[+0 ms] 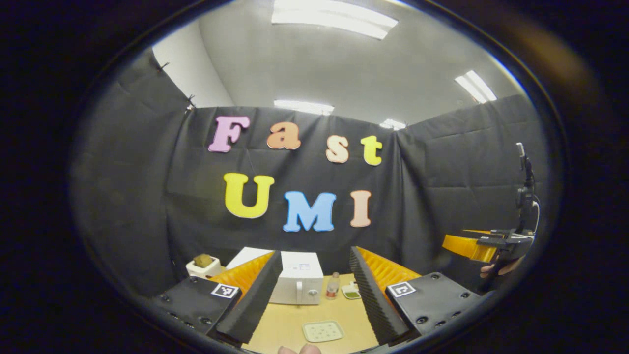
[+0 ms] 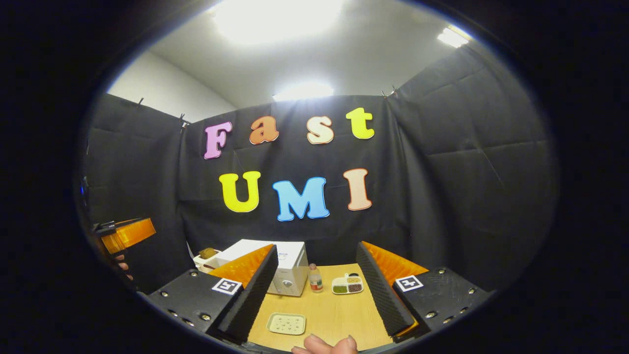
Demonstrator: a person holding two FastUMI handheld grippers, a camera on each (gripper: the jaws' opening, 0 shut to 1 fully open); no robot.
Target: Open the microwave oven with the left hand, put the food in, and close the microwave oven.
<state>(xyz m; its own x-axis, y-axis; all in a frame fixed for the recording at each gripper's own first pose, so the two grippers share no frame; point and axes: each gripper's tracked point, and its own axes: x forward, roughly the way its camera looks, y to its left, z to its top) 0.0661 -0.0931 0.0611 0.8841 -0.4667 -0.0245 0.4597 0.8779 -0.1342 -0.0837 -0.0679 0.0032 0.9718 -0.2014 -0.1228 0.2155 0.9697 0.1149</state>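
white microwave (image 1: 299, 284) apparently closed, both grippers (image 1: 314, 295) (image 2: 314, 290) spread

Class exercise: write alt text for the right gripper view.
The right gripper, fingers open, points at a closed white microwave on a wooden table. A small bottle, divided food tray and pale plate sit nearby.

One microwave oven (image 2: 290, 273), one bottle (image 2: 315, 278), one divided food tray (image 2: 347, 284), one flat dish (image 2: 286, 323) and one small box (image 1: 203, 266) are counted on the table (image 2: 334, 314).
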